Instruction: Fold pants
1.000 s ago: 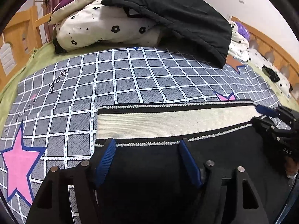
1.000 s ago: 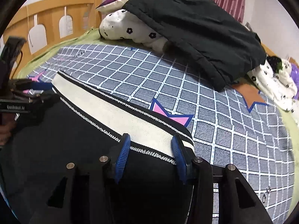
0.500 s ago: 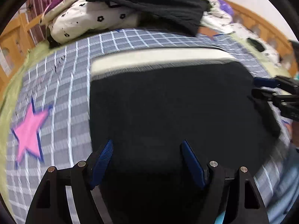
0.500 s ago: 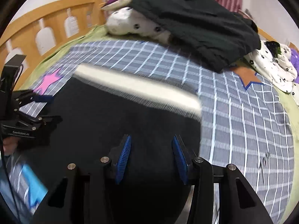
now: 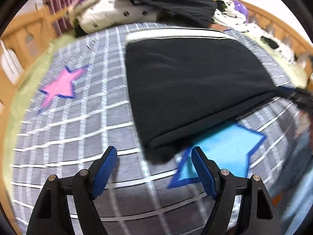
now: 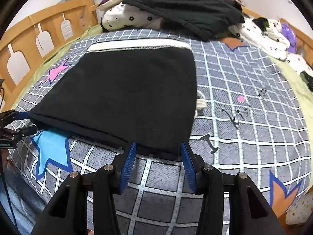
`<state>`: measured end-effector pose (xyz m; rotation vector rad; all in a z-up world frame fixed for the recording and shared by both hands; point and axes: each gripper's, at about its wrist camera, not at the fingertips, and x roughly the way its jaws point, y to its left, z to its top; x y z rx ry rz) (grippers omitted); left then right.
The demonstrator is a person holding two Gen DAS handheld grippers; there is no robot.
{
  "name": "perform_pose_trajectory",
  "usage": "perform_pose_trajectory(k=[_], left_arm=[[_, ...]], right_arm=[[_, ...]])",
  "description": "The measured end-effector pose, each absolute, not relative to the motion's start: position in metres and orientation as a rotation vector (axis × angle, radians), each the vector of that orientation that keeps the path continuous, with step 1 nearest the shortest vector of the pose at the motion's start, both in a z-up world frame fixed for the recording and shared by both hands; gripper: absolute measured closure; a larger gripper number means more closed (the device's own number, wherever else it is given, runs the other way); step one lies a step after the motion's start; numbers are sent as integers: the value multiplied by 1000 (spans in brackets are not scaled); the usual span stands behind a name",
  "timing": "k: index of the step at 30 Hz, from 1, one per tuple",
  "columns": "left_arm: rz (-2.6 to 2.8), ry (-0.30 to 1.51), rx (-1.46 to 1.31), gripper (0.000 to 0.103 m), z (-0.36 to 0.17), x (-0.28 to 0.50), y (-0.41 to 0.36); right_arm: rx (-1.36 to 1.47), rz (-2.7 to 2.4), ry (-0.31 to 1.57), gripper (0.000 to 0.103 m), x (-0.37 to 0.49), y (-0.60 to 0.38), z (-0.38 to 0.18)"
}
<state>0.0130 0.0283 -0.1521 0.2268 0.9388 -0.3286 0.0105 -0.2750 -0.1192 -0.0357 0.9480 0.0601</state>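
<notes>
The black pants (image 5: pixel 191 82) lie folded flat on the checked bedspread, with their white waistband (image 5: pixel 176 34) at the far end. They also show in the right wrist view (image 6: pixel 125 98). My left gripper (image 5: pixel 154 156) is open and empty, just off the near left corner of the fold. My right gripper (image 6: pixel 158 152) is open, with the near right corner of the pants between its pads (image 6: pixel 187 164), which do not clamp it. The left gripper shows in the right wrist view (image 6: pixel 17 123) at the fold's left edge.
A heap of bedding and a black garment (image 6: pixel 183 5) lies at the head of the bed. Wooden bed rails (image 6: pixel 29 37) run along the left side. More white flowered bedding (image 6: pixel 270 33) lies at the right. The checked bedspread (image 6: pixel 244 117) stretches around the pants.
Both grippers have drawn back from the waistband toward the near edge of the fold. The pants now lie flat and folded, with both grippers open at the near corners.
</notes>
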Motion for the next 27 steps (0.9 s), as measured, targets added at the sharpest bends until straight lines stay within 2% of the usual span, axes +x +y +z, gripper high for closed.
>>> perform_pose_trajectory(k=[1,3,5,7,8,9,11,13,16,20,21,22,23,24,27], left_arm=[[-321,922,275,27,-153,10,26],[-284,895,323,35,-154,8,22],[-278,883,336,37,-155,8,18],[-248,852,383,44,-156,8,11],[-213,828,424,58,-157,8,6],[-169,808,468,76,-160,10,1],[-182,792,370,91,-149,9,3],[-179,752,254,91,-135,7,15],[-168,937,180,91,-166,19,27],[-211,913,161,89,-158,11,30],[-228,915,131,86,-155,9,34],[-243,928,66,78,-151,6,43],[-242,937,34,56,-150,5,48],[-228,930,-7,46,-147,2,56],[-231,845,-36,46,-130,-5,62]], right_arm=[[-31,61,932,57,8,-277,-116],[-6,58,910,57,6,-282,-110],[37,51,903,57,6,-290,-107],[63,44,903,57,8,-293,-107],[69,42,906,57,8,-294,-108],[70,41,911,57,9,-295,-109],[60,40,918,57,9,-294,-111],[37,36,914,57,9,-290,-111],[6,39,890,57,5,-285,-108],[-82,52,978,57,12,-272,-126],[-111,46,986,57,13,-270,-128],[-147,39,977,57,12,-267,-128],[-182,32,948,57,9,-266,-125],[-189,29,916,57,6,-267,-120],[-132,38,842,56,-1,-275,-105]])
